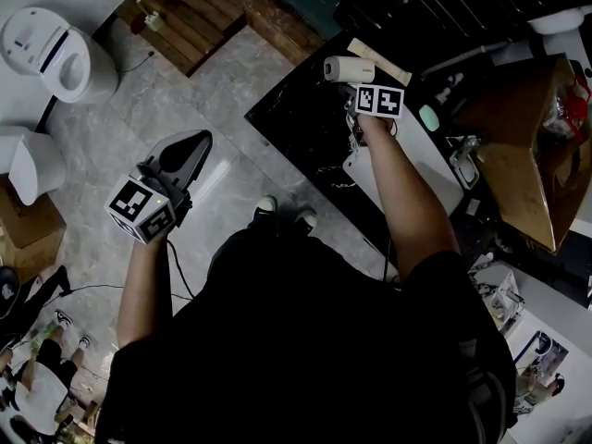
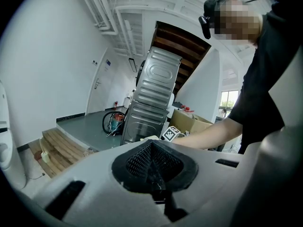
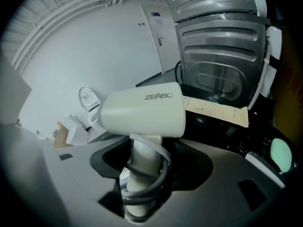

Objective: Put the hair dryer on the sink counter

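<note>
At the left of the head view, the left tongs [image 1: 188,148] hang over the grey tiled floor [image 1: 222,81], well away from the work. In the left gripper view their black mesh-faced tips are pressed together with nothing between them, so they are clenched and empty.

Toward the upper middle of the head view, the right tongs [image 1: 361,89] are clamped on the handle of the cream plastic hair dryer with a stubby barrel [image 1: 348,68]. They hold it upright, with the barrel crosswise, above the far part of the black marble-look bench [image 1: 296,123]. It has not been set down yet. The right gripper view shows the handle [image 3: 142,169] between the jaws, with the grey power cord [image 3: 158,174] looped round it.

The dryer looks light and rigid. Its shell is smooth, so it could slip or twist, and it seems top-heavy, since the barrel sits above the grip. The handle is the sensible place to hold it, and the wound cord probably adds friction there. The cord itself is limp, though, and may loosen.

Just right of the barrel, a long beige flat packet [image 1: 381,61] lies on the bench.
</note>
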